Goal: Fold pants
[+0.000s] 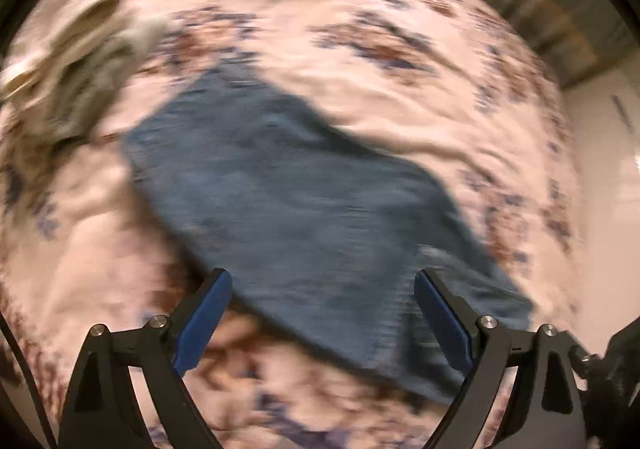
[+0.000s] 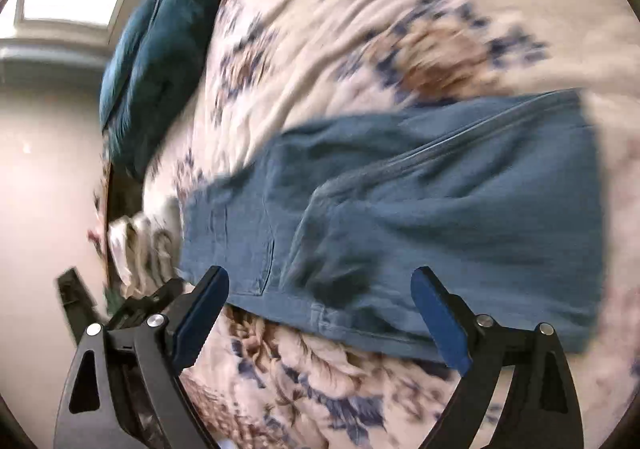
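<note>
Blue denim pants (image 1: 296, 201) lie folded in a flat bundle on a floral bedspread (image 1: 400, 61). In the left wrist view my left gripper (image 1: 323, 281) hangs open just above their near edge, holding nothing. In the right wrist view the pants (image 2: 420, 217) lie across the frame, a seam running along the upper layer and the waistband near the bottom edge. My right gripper (image 2: 320, 277) is open over the waistband edge, empty. Both views are motion-blurred.
A crumpled pile of beige and grey clothes (image 1: 76, 65) lies at the bed's left side and shows in the right wrist view (image 2: 140, 245). Dark teal pillows (image 2: 160, 49) sit at the head of the bed. Pale floor (image 2: 44, 177) lies beyond the bed's edge.
</note>
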Motion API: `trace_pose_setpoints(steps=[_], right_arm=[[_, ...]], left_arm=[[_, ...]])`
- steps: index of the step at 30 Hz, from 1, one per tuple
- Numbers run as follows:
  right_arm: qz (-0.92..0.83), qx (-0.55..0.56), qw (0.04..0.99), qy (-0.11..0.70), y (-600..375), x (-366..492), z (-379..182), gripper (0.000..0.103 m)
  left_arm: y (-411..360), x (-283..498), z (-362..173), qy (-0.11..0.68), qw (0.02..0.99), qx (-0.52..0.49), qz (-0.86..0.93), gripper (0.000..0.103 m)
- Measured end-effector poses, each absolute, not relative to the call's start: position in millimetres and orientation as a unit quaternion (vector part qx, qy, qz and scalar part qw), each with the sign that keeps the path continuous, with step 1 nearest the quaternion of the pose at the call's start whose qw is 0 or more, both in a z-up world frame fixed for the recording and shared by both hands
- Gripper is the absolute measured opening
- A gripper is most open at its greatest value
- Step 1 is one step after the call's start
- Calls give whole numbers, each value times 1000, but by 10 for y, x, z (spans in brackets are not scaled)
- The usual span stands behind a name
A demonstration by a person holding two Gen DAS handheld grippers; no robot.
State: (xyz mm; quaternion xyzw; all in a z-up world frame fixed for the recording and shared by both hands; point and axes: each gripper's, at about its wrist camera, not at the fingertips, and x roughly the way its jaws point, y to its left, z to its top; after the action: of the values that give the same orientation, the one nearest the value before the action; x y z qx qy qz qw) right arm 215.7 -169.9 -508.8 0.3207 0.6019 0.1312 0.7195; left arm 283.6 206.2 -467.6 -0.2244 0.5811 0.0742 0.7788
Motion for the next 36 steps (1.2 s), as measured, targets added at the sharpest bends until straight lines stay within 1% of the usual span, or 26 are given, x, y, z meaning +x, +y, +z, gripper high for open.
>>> trace_pose_setpoints(steps=[3, 5, 7, 8, 9, 10, 11, 13, 14, 18, 20, 21, 22, 23, 24, 26, 30, 31, 34, 36], right_arm=[[78, 281, 733, 615, -2127, 2149, -4967, 95], [43, 257, 734, 627, -2370, 2169, -5014, 94], [41, 248, 725, 641, -2553, 2258, -5156, 87], [40, 236, 720, 651, -2619, 2314, -5279, 84], [42, 230, 714, 660, -2692, 2379, -5345, 80], [48, 224, 707, 669, -2696, 2358, -5462, 79], [50, 217, 700, 678, -2682, 2306, -5560, 78], [56, 225, 691, 685, -2700, 2158, -5701, 78], [55, 232, 688, 686, -2701, 2119, -5741, 78], [31, 308, 676, 669, -2858, 1823, -5870, 78], [26, 339, 668, 662, -2940, 1713, -5886, 78], [27, 346, 666, 660, -2959, 1703, -5879, 78], [27, 349, 666, 659, -2975, 1691, -5848, 78], [29, 341, 667, 661, -2981, 1722, -5825, 78], [33, 329, 671, 664, -2967, 1789, -5814, 78], [35, 307, 676, 669, -2961, 1906, -5743, 78], [69, 249, 699, 667, -2854, 2348, -5485, 78], [85, 231, 705, 665, -2796, 2484, -5430, 78], [174, 140, 697, 681, -2449, 3005, -5428, 78], [220, 84, 674, 700, -2214, 3229, -5533, 78]], left_arm=[[1665, 3093, -4831, 614, 754, -235, 1, 93], [1424, 3235, -5083, 649, 715, -256, -36, 93], [1208, 3329, -5304, 676, 691, -249, -54, 93], [1065, 3385, -5436, 691, 684, -225, -59, 93], [977, 3403, -5488, 696, 684, -208, -63, 90], [883, 3397, -5534, 698, 688, -189, -69, 76], [803, 3379, -5556, 698, 692, -167, -74, 49], [758, 3319, -5542, 693, 699, -156, -88, 22], [773, 3282, -5519, 688, 704, -155, -87, 18], [993, 2990, -5420, 673, 713, -181, -70, 16], [1078, 2847, -5448, 684, 705, -176, -59, 17], [1124, 2798, -5513, 690, 702, -170, -41, 18], [1207, 2743, -5618, 697, 694, -179, -30, 21], [1263, 2721, -5729, 710, 679, -185, -22, 26], [1309, 2706, -5785, 716, 671, -192, -11, 29], [1406, 2709, -5814, 717, 660, -223, -6, 31], [1372, 2864, -5529, 695, 691, -198, -11, 34], [1348, 2926, -5457, 688, 700, -190, -15, 40], [1331, 3053, -5373, 674, 715, -182, -21, 43], [1305, 3154, -5393, 674, 714, -186, -24, 49]])
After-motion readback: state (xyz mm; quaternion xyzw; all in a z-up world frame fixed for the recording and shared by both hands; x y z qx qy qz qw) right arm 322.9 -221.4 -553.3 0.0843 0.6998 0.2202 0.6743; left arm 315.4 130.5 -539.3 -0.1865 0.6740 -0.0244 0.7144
